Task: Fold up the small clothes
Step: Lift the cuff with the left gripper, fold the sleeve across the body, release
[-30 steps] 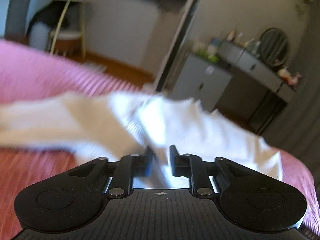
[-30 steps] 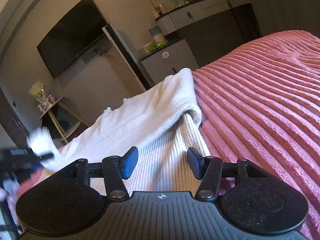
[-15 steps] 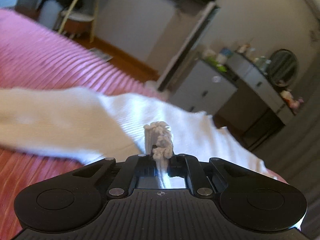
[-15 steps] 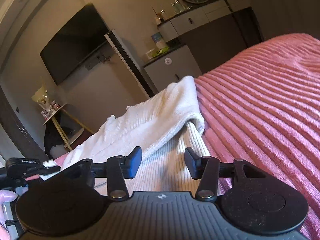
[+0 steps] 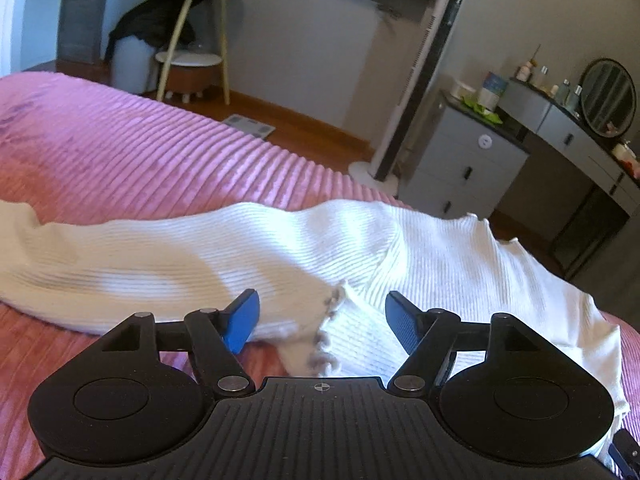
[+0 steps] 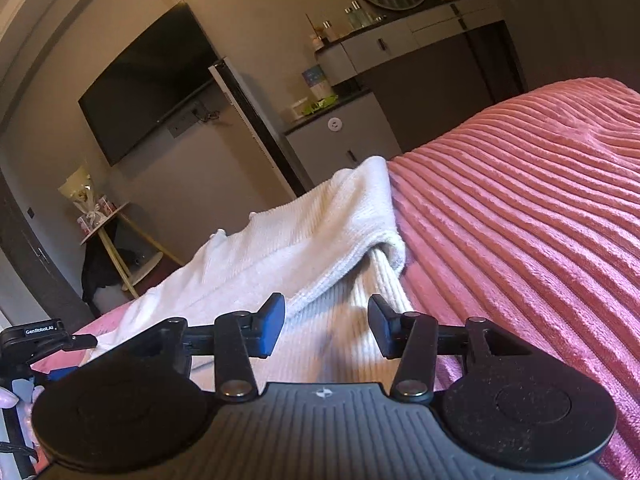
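Observation:
A white ribbed knit top [image 5: 420, 264] lies on the pink ribbed bedspread [image 5: 120, 152]. One long sleeve [image 5: 140, 264] stretches to the left, and its frilled cuff [image 5: 328, 320] rests on the top's body. My left gripper [image 5: 322, 326] hovers just over that cuff. Its jaws are opening and the blue pads [image 5: 240, 326] stand clear of the cloth. In the right wrist view the top [image 6: 280, 248] has a fold along its right side. My right gripper [image 6: 326, 330] is open low over the near edge, with ribbed cloth showing between its fingers. The left gripper [image 6: 40, 336] shows at the far left.
The bed's far edge runs just behind the garment. Past it stand a white tower fan [image 5: 416, 80], grey drawers [image 5: 468, 160], a dressing table with a round mirror [image 5: 608, 98], a side table [image 5: 192, 40] and a wall television [image 6: 148, 88]. Pink bedspread [image 6: 520, 208] spreads to the right.
Half a second ago my left gripper was shut on the frilled cuff; it has let go and its jaws now stand wide, the cuff lying on the top. My right gripper narrowed slightly and stayed put.

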{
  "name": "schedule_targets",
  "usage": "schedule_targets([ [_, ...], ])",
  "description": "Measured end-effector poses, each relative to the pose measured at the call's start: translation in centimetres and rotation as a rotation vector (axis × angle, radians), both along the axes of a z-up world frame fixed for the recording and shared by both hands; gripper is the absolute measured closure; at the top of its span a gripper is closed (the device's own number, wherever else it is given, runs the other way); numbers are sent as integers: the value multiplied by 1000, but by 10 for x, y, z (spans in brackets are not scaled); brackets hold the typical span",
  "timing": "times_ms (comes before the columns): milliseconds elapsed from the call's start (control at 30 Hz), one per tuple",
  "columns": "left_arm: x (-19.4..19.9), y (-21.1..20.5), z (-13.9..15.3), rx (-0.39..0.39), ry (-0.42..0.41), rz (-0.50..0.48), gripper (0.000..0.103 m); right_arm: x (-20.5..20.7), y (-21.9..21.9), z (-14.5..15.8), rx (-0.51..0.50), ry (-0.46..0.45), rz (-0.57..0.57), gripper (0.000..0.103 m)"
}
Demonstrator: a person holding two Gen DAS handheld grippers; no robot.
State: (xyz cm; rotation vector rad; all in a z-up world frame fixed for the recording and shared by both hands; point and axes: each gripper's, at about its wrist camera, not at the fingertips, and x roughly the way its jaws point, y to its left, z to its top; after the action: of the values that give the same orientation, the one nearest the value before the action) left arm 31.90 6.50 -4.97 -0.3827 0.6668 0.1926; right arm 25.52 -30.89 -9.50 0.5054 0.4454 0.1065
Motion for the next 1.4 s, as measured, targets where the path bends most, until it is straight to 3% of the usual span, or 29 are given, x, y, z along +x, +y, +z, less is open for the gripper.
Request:
schedule_targets([
  [100,11,-6,-3,18,16,-27,38,0,2,0,0,1,10,56],
  [167,21,-12,-6,47,43,-62,54,0,2,0,4,2,10,56],
  [233,31,-18,-10,86,81,-86,78,0,2,-1,5,2,10,56],
  [300,35,-22,-9,128,85,-92,90,0,2,-1,7,1,12,56],
  [333,35,-23,-6,137,67,-105,92,0,3,-1,7,1,16,56],
  [467,28,-31,4,214,-39,-147,92,1,10,-2,7,-3,37,56],
  [500,30,-32,3,234,-32,-134,84,2,11,-3,4,1,45,56],
  [567,32,-25,0,248,9,-68,64,3,15,-5,-5,15,53,56],
  [600,31,-17,-1,225,32,-33,37,2,15,-6,-7,18,55,56],
  [633,28,-7,0,189,45,1,18,2,15,-5,-7,18,56,56],
  [667,19,7,3,138,38,42,15,1,14,-5,-2,17,56,56],
  [733,1,38,8,74,26,97,14,0,13,-4,8,15,56,56],
  [900,-50,125,7,75,103,325,14,0,19,-4,5,9,68,55],
  [1067,-87,203,-9,-6,183,508,14,-1,23,-5,12,19,66,55],
  [1300,-102,262,-25,-237,-19,622,16,-2,33,-8,-47,24,70,49],
  [1367,-98,268,-24,-265,-56,681,30,-2,34,-8,-53,22,70,49],
  [1400,-94,272,-24,-271,-57,701,45,-2,33,-8,-48,21,69,49],
])
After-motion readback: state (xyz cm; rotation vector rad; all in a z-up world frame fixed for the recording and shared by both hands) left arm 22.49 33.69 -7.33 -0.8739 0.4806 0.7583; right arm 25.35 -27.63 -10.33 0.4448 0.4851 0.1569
